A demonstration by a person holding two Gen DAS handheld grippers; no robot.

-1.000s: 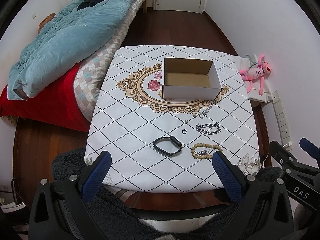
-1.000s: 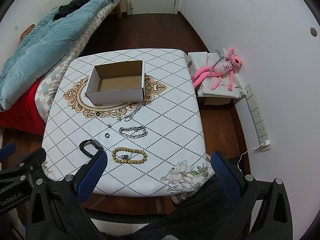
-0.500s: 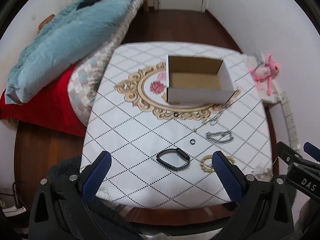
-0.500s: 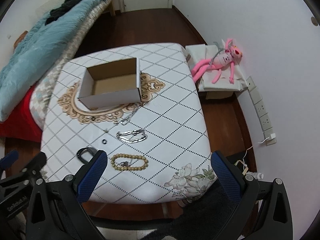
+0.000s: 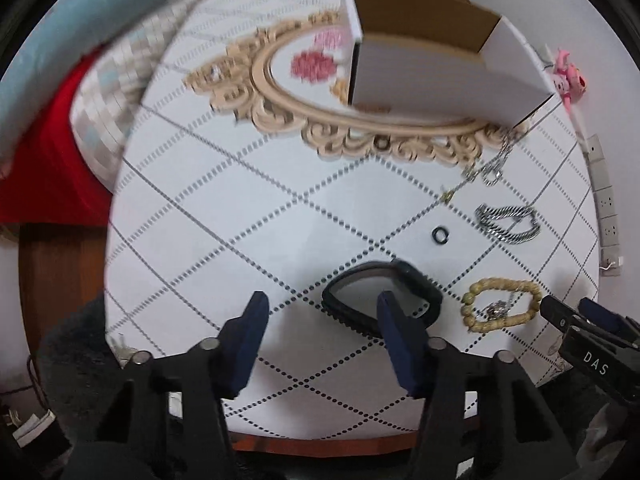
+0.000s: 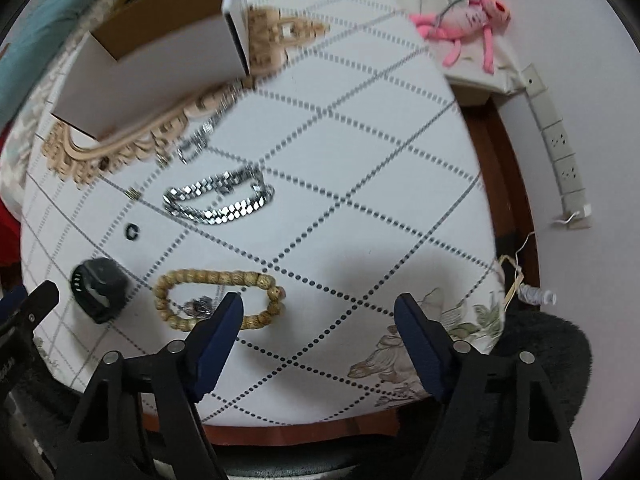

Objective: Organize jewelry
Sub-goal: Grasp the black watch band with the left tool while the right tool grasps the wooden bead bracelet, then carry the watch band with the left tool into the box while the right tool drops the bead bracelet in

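Note:
Jewelry lies on a white diamond-pattern tablecloth point(image 5: 240, 208) in front of an empty white cardboard box point(image 5: 440, 80) point(image 6: 160, 68). My left gripper point(image 5: 322, 304) hangs low over a black band point(image 5: 416, 284). Its jaws are closing, with the band's left part between them, and the pads do not press on it. My right gripper point(image 6: 319, 304) is over the right end of a wooden bead bracelet point(image 6: 212, 278), its jaws also closing without touching it. Further back lie a silver chain bracelet point(image 6: 220, 200), a small black ring point(image 6: 132, 232) and a thin chain point(image 6: 196, 140).
A pink plush toy point(image 6: 468, 20) lies on a low stand by the wall, above a row of sockets point(image 6: 560, 148). A bed with a teal quilt point(image 5: 60, 40) borders the table on the left. A dark fuzzy seat point(image 6: 540, 348) meets the table's near edge.
Both grippers have come down close to the tabletop and their jaws have narrowed. The black band and the bead bracelet now sit right at the fingertips.

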